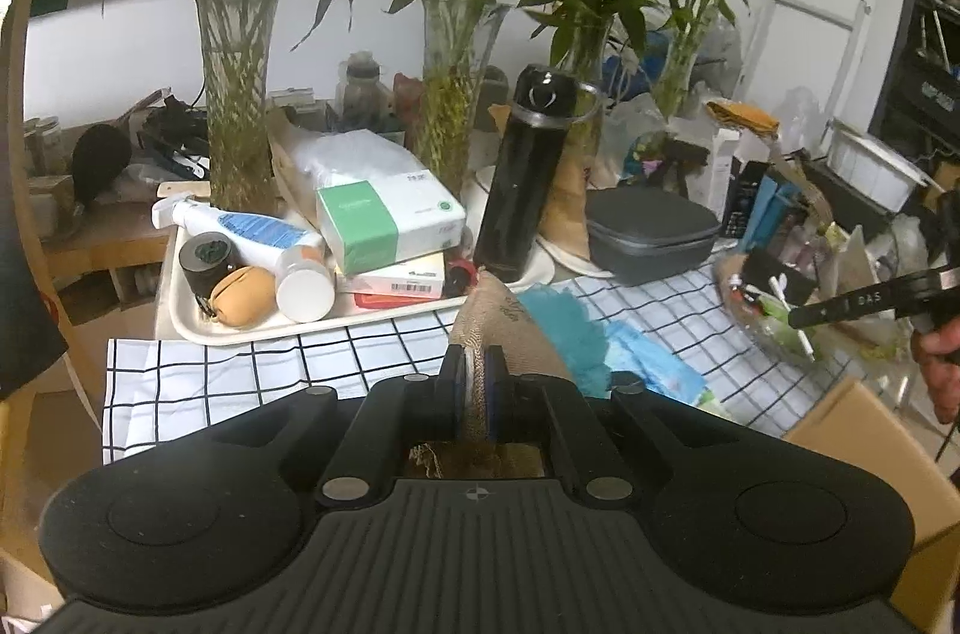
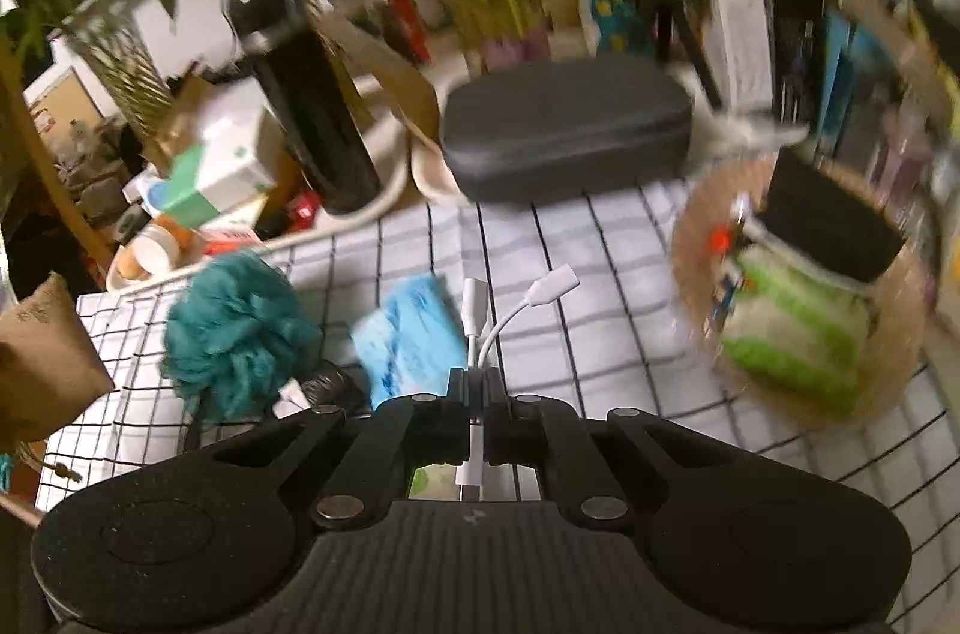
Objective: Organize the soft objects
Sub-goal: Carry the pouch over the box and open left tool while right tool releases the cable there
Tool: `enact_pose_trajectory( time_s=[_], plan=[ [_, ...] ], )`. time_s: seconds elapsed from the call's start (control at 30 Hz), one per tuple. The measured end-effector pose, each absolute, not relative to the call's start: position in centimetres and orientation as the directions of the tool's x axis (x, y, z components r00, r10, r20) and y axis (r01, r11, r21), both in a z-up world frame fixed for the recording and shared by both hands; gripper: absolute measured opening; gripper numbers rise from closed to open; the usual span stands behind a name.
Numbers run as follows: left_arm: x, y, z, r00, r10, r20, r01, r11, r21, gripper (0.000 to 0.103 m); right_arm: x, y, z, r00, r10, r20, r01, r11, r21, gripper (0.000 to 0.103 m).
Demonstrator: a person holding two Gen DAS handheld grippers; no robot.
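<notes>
**Two wrist views over one checked tablecloth**

Both fisheye cameras look forward and down along their own fingers, close above the checked cloth. Both catch the teal pouf, black flask and grey case; the right view is blurred

Left gripper clamped on burlap pouch; teal pouf at two o'clock, black flask at twelve.

Checked cloth covers table; teal pouf, blue packet on it
</notes>
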State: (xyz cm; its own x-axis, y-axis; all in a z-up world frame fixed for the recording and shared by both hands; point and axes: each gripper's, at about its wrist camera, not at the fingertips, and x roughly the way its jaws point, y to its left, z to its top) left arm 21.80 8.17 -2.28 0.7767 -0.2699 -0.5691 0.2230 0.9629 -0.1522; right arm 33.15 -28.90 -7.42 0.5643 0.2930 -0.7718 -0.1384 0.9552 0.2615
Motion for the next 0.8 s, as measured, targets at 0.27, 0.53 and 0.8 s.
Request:
enact_pose_trajectory(
  time_s=[0.27,0.53,0.8],
  plan=[
    [18.6,6.9,1.7,0.801,-0.273,-0.533,0.240,0.962,-0.132,0.007,29.3,-27.4,-2.6,0.649,0.339,-0.682,-0.239,0.941,0.240,0.006],
    [15.1,5.0,3.8,0.794,-0.298,-0.531,0.268,0.954,-0.134,0.007,25.2,-27.0,0.5,0.685,0.423,-0.594,-0.311,0.906,0.287,0.006],
    [12.3,3.0,3.8,0.757,-0.330,-0.563,0.296,0.943,-0.155,0.007,21.1,-25.8,1.3,0.622,0.557,-0.550,-0.449,0.830,0.332,0.006]
  ],
)
